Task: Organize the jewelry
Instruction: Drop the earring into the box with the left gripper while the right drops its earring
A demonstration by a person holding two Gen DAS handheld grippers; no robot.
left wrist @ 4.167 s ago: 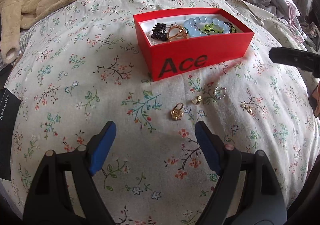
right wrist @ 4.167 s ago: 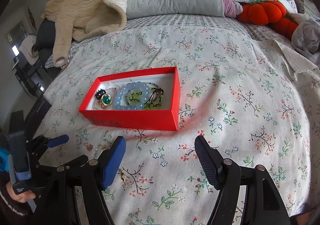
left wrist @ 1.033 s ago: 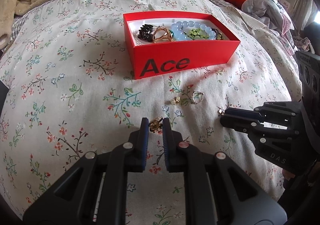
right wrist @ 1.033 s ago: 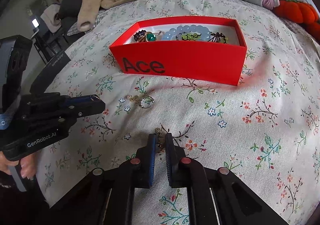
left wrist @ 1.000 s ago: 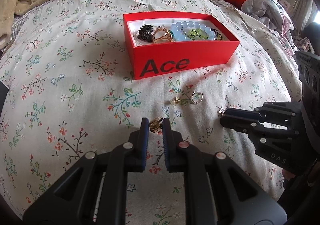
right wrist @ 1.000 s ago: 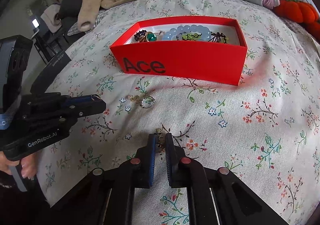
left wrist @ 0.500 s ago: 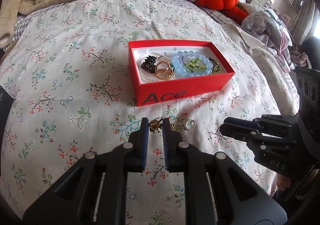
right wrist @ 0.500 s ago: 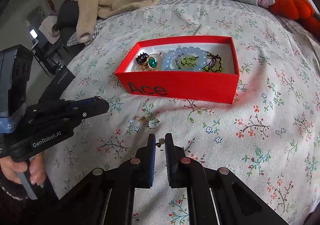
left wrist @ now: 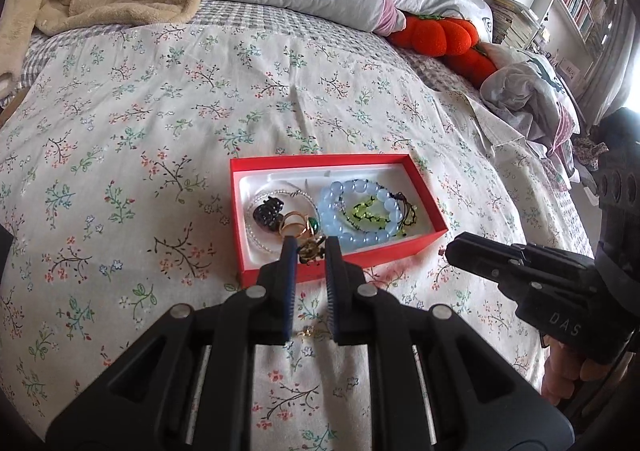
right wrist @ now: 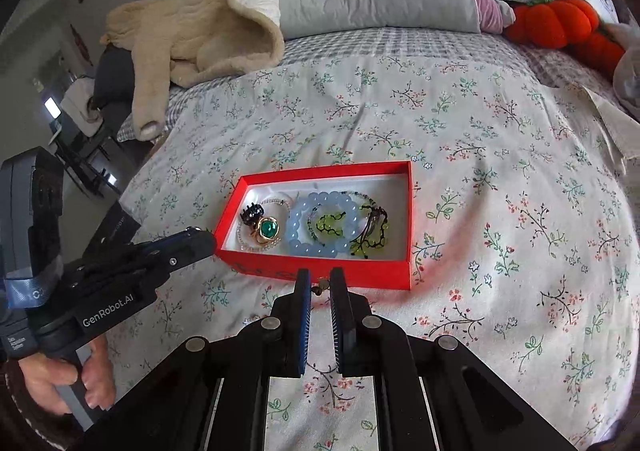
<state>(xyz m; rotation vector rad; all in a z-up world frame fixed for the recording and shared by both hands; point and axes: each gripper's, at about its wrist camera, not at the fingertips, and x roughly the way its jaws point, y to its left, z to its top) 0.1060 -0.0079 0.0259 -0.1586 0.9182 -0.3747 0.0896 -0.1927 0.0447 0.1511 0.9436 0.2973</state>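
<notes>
Careful, your left gripper (left wrist: 311,247) pinches a gold charm (left wrist: 310,249) by its edge over the red box (left wrist: 420,243) near wall, right gripper (right wrist: 320,285) clamps a tiny earring (right wrist: 321,285) short of it; release early and either bounces onto the bedspread (right wrist: 500,251).

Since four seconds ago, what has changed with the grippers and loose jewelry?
Both closed and lifted toward the red cardboard box: left gripper took the gold flower charm, right gripper a small gold stud. The box and its light-blue bead bracelet stayed put.
</notes>
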